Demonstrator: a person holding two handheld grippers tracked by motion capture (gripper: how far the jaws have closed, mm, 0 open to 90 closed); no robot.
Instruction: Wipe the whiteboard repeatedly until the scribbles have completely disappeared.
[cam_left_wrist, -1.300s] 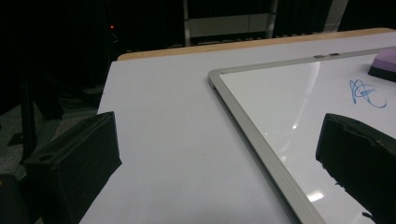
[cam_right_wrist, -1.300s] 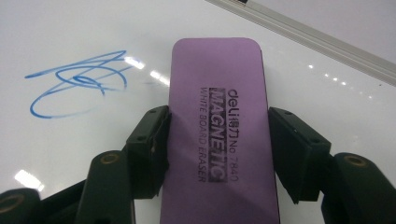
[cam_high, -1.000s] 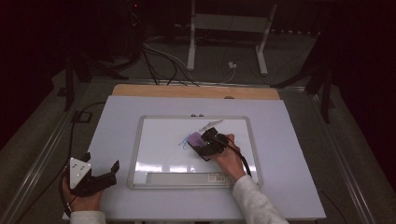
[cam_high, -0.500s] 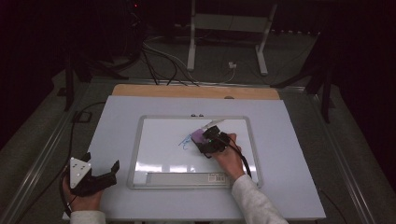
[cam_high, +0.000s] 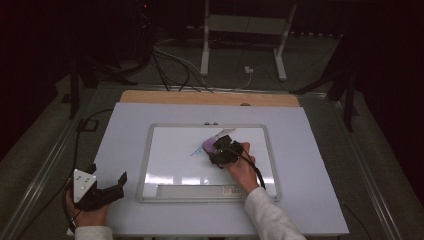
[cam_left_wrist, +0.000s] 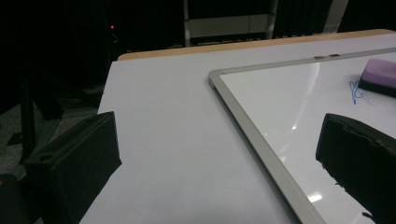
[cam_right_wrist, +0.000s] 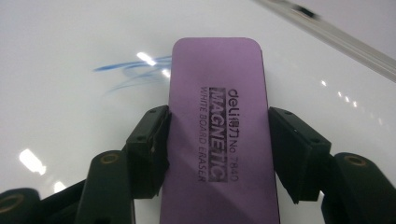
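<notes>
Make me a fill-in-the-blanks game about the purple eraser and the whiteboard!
1. The right gripper grips a flat ____ rectangular foam eraser.
2. The eraser lies on the silver-framed white ____.
3. The scribble beside the eraser is drawn in ____ ink.
4. The left gripper sits with open fingers, holding ____.

Missing words: purple; whiteboard; blue; nothing
</notes>
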